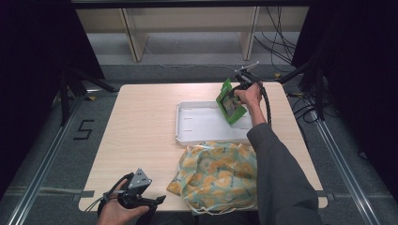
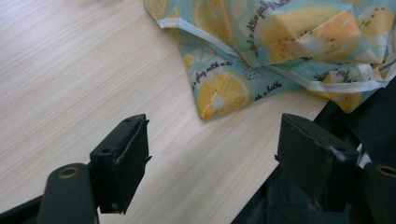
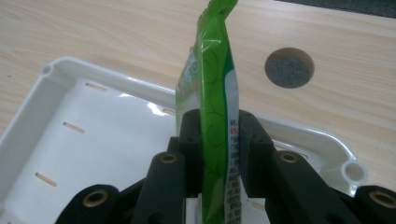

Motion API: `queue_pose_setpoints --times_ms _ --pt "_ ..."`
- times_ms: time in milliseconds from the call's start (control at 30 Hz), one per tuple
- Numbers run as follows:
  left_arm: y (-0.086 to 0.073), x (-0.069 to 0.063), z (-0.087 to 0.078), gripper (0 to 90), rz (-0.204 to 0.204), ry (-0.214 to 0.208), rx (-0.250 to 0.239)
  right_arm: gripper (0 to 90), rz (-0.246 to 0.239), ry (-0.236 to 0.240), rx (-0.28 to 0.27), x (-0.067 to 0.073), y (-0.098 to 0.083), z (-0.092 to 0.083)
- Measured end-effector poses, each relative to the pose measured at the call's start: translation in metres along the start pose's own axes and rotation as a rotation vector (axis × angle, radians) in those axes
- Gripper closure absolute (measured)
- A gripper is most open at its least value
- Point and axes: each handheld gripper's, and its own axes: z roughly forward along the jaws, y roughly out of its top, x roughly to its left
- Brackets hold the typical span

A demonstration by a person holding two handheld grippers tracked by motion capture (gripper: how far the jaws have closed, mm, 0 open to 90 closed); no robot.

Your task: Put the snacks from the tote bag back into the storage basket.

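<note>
Right tongs (image 3: 217, 154) grip the green packet (image 3: 215, 93) above the white tray (image 3: 93, 135), not yet dropped; left tongs (image 2: 215, 158) wide, idle

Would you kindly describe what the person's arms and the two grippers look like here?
Both grippers are black, each with two blocky jaws on linked arms with brass-coloured pivots. The left gripper carries a grey three-cornered plate on top. A thick black cable trails from the right gripper. The right arm wears a long grey sleeve.
</note>
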Motion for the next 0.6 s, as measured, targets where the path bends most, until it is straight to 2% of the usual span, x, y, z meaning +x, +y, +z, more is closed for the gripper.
queue_pose_setpoints --times_ms 33,67,133,200,233,267,300,333,367,400,467,600 --pt "0.0 0.0 0.0 24.5 0.0 0.0 0.0 74.5 -0.06 -0.001 -0.025 -0.005 -0.001 0.002" --pt "0.0 0.0 0.0 24.5 -0.001 0.0 0.0 74.5 -0.019 0.002 -0.014 -0.004 -0.002 0.001" --pt "0.0 -0.001 0.0 24.5 -0.01 0.0 0.001 74.5 0.002 0.015 -0.016 -0.006 -0.004 0.001" --pt "0.0 -0.001 0.001 24.6 -0.017 0.001 0.003 74.3 -0.001 0.021 -0.016 -0.009 -0.005 0.001" --pt "0.0 -0.001 0.001 24.6 -0.016 0.001 0.003 73.9 0.034 0.032 -0.011 -0.008 -0.006 0.001" --pt "0.0 -0.001 0.001 24.6 -0.017 0.001 0.003 73.4 0.027 0.018 -0.016 -0.01 -0.006 0.001" --pt "0.0 -0.001 0.001 24.6 -0.018 0.0 0.001 73.1 -0.013 0.01 -0.026 -0.014 -0.006 0.002" --pt "0.0 -0.001 0.001 24.6 -0.018 0.0 0.001 72.9 0.023 0.009 -0.012 -0.013 -0.006 0.002" --pt "0.0 -0.001 0.001 24.6 -0.016 0.002 0.002 72.6 0.009 0.012 -0.02 -0.015 -0.006 0.002" --pt "0.0 0.0 0.001 24.6 -0.007 0.007 0.007 72.3 0.045 0.012 0.003 -0.013 -0.006 0.0" --pt "0.0 -0.001 0.001 24.6 -0.013 0.007 0.008 71.4 0.072 0.014 0.011 -0.011 -0.007 0.0" --pt "0.0 -0.001 0.0 24.7 -0.015 0.003 0.003 70.3 0.057 0.009 0.007 -0.013 -0.009 0.001"
